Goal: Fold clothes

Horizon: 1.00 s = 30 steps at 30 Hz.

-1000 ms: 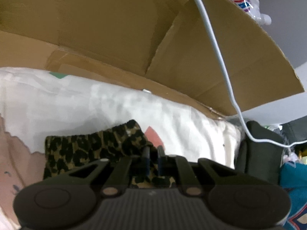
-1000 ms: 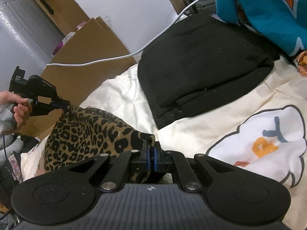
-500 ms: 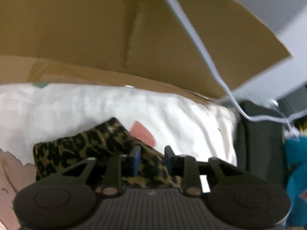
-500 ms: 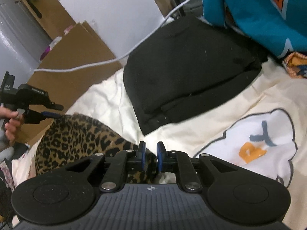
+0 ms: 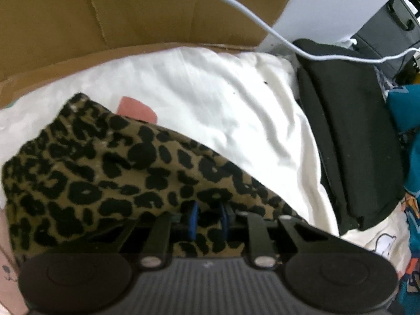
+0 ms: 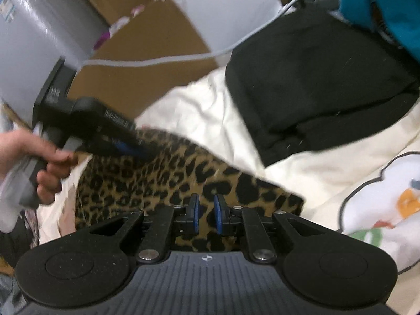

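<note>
Left wrist view: the left gripper (image 5: 208,216) sits low centre, its blue-padded fingers (image 5: 193,219) spread with a clear gap, nothing pinched between them; leopard-print fabric shows through the gap. The leopard-print garment (image 5: 105,173) lies folded flat on the white bedsheet (image 5: 223,99), filling the lower left of the frame and running under the gripper. A brown cardboard sheet (image 5: 144,10) spans the top of the frame behind the sheet. A folded black garment (image 5: 349,136) lies at the right edge of the sheet, well apart from the leopard piece, and a white cable (image 5: 262,26) crosses from top centre to the right above it. A teal garment (image 5: 409,110) shows at far right. Right wrist view: the right gripper (image 6: 207,210) is low centre, fingers (image 6: 194,206) likewise spread and empty, poised just over the near edge of the leopard-print garment (image 6: 162,176) in mid-frame. The left gripper (image 6: 123,144) appears at centre left, blurred, held by the left hand (image 6: 34,162), its tip over the far edge of the garment; contact cannot be determined. The black garment (image 6: 315,78) occupies the upper right, beside a cartoon print on the sheet (image 6: 380,199) at right.
</note>
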{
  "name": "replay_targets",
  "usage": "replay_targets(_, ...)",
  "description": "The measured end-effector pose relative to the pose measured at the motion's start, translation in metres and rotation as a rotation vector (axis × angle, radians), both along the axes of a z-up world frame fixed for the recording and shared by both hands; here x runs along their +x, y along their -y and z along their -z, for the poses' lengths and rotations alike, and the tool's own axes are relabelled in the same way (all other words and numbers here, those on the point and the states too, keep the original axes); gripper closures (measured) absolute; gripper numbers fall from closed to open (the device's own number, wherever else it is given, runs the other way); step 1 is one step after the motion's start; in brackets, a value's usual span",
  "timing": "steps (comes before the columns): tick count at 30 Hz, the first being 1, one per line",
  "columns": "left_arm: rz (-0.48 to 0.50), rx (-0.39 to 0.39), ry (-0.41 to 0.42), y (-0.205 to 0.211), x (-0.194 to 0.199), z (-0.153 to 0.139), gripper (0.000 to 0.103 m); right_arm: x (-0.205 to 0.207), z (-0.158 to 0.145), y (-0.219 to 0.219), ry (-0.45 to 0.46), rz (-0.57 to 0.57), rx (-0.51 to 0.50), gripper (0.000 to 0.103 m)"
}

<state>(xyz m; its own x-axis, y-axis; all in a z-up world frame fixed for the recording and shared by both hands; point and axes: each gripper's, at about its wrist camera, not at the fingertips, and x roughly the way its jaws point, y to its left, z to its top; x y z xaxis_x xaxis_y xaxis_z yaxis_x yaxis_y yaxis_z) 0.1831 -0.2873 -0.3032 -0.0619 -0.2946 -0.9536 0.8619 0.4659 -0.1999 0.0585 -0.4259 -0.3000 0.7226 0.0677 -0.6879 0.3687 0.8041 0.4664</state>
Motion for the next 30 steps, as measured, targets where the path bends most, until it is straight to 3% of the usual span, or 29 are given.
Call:
replay_targets(8, -0.021, -0.045, 0.046, 0.016, -0.005, 0.015, 0.086, 0.013, 0.015, -0.006, -0.061, -0.025, 0.000, 0.088)
replay_targets(15, -0.042, -0.086, 0.026, 0.019, 0.003, 0.000, 0.088, 0.013, 0.015, 0.002, -0.090, 0.026, -0.046, 0.093)
replay_targets(20, -0.069, -0.073, 0.012, 0.018, 0.019, -0.019, 0.083, 0.003, 0.005, 0.000, -0.043, 0.018, -0.051, 0.088)
replay_targets(22, -0.109, -0.064, 0.007, 0.016, 0.026, -0.022, 0.083, 0.005, 0.004, 0.000, -0.031, 0.008, -0.044, 0.079)
replay_targets(24, -0.156, -0.055, -0.002, 0.014, 0.033, -0.021, 0.080, 0.011, 0.002, -0.001, -0.007, -0.010, -0.039, 0.065)
replay_targets(26, -0.204, -0.041, -0.017, 0.013, 0.039, -0.016, 0.074, 0.018, -0.001, -0.004, 0.012, -0.039, -0.062, 0.065)
replay_targets(30, -0.284, -0.020, -0.050, 0.010, 0.048, -0.003, 0.074, 0.034, -0.004, -0.007, 0.032, -0.078, -0.091, 0.065)
